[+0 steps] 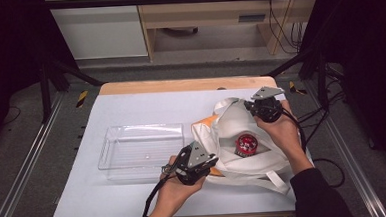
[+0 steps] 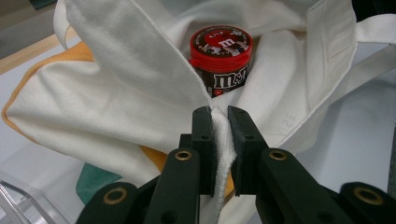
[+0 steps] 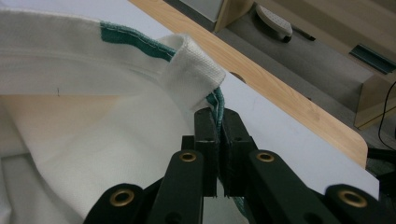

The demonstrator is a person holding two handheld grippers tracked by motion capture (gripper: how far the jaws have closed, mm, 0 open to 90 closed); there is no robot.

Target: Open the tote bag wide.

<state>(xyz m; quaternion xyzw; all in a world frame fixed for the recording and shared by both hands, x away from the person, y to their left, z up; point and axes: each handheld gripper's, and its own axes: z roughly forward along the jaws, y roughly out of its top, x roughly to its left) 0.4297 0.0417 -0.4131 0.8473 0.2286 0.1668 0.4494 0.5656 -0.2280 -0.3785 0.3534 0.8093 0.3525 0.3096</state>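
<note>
Tote bag (image 1: pixel 237 136), white canvas, lying on table (image 1: pixel 131 109) right of clear tray (image 1: pixel 142 146). Near rim pinched between fingers of left gripper (image 1: pixel 210 161), clamped narrow on cloth. Mouth held spread; red-lidded M&M's tub (image 1: pixel 245 144) resting inside, exposed. Far rim, green-edged, pinched tight in right gripper (image 1: pixel 251 105). Opening judged done; tub not yet removed, tray empty.

the high view looks forward and down over the whole bench (image 1: pixel 136 201) from the person's side. each gripper view sits very close behind its own fingers, looking along them. all three share the white bag (image 1: pixel 232 131), whose cloth shows close up in both gripper views.
</note>
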